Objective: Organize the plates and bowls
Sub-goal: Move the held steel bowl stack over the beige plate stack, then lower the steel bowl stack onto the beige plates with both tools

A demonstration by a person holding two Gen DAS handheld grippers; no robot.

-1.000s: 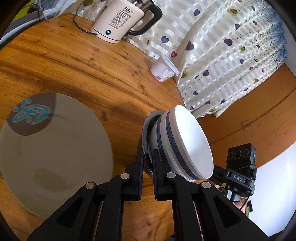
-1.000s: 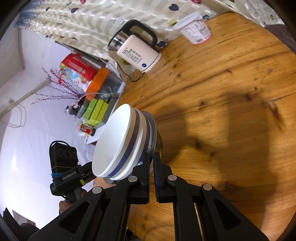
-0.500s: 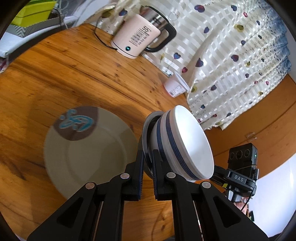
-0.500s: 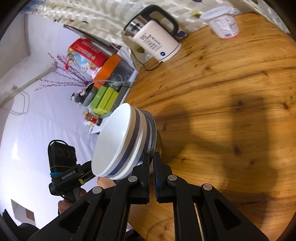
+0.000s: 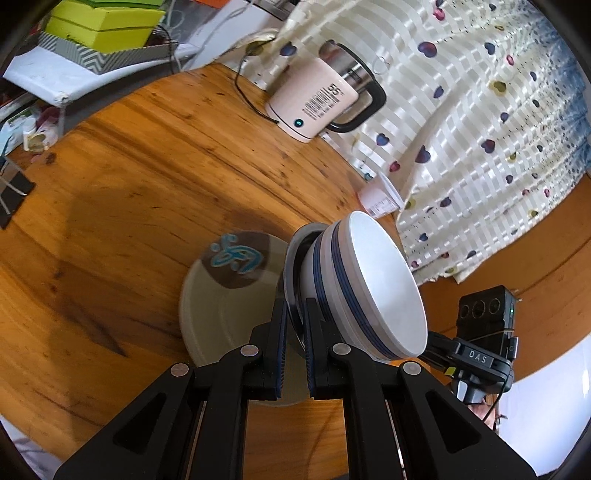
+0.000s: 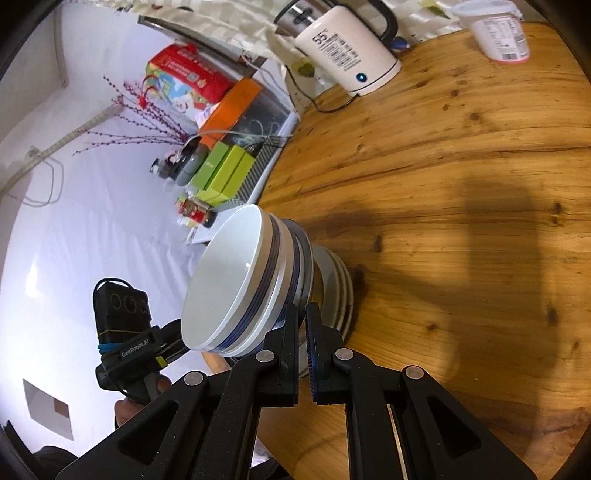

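Observation:
A nested stack of white bowls with blue bands (image 5: 365, 284) is held between both grippers. My left gripper (image 5: 294, 314) is shut on the rim of the stack's bottom bowl. My right gripper (image 6: 302, 317) is shut on the opposite rim of the same stack (image 6: 243, 284). A grey plate with a brown patch and blue mark (image 5: 221, 295) lies on the round wooden table (image 5: 129, 184), under and left of the stack. In the right wrist view the plate's edge (image 6: 341, 295) shows just behind the bowls.
A cream electric kettle (image 5: 317, 107) with a cord stands at the table's far edge, and shows in the right wrist view (image 6: 347, 48). A white lidded cup (image 5: 380, 197) stands near the heart-print curtain (image 5: 480, 129). Green boxes (image 5: 103, 26) and clutter sit beyond the table.
Both grippers have carried the bowl stack back and up from the table; the plate now looks smaller and sits nearer the stack. Kettle and cup have shifted toward the frame's middle.

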